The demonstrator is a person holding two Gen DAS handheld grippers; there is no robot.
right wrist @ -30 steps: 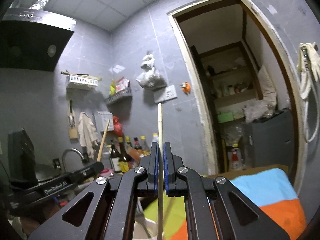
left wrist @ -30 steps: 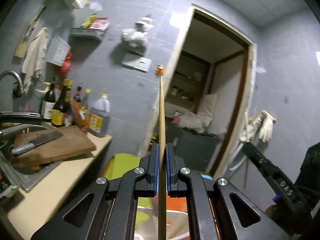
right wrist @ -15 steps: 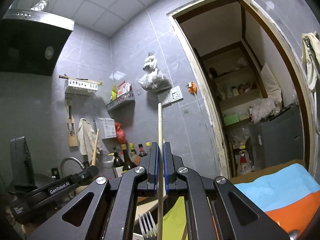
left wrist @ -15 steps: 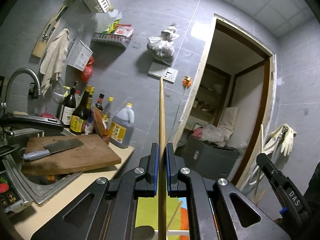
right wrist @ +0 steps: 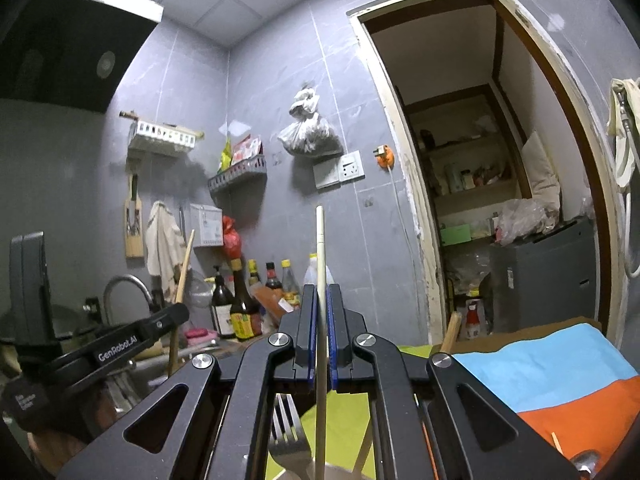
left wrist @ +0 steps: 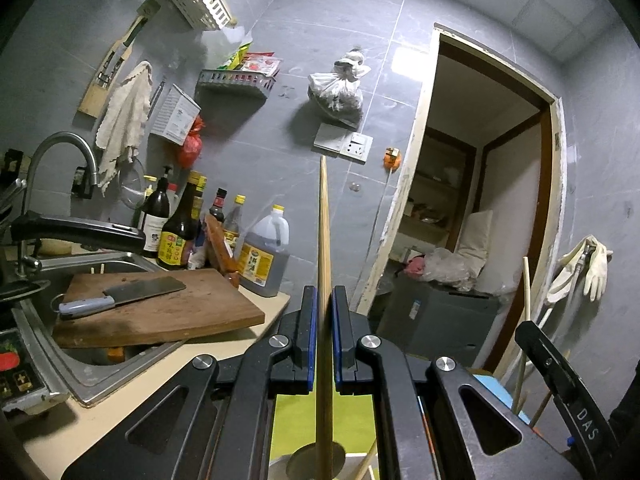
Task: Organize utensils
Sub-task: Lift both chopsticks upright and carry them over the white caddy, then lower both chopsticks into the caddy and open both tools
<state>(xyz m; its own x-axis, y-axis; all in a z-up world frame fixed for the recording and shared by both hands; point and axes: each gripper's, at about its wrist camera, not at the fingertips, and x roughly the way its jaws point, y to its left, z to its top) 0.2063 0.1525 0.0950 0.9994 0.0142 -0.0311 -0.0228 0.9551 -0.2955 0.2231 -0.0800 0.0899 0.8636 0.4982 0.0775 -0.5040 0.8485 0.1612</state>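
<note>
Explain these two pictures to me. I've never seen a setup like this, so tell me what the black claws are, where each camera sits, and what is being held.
There is no robot here. A person holds one two-finger gripper in each hand, and each gripper carries a wide-angle camera that looks forward along its fingers. That is why black arms fill the bottom of both pictures.

In the left wrist view, the left gripper is shut on a wooden chopstick that stands upright. At the lower right edge you see the other gripper from the side.

In the right wrist view, the right gripper is shut on a pale chopstick, also upright. A fork shows just below it.

The room is a kitchen. On the counter a cutting board lies over the sink, with a cleaver on it and sauce bottles behind.
</note>
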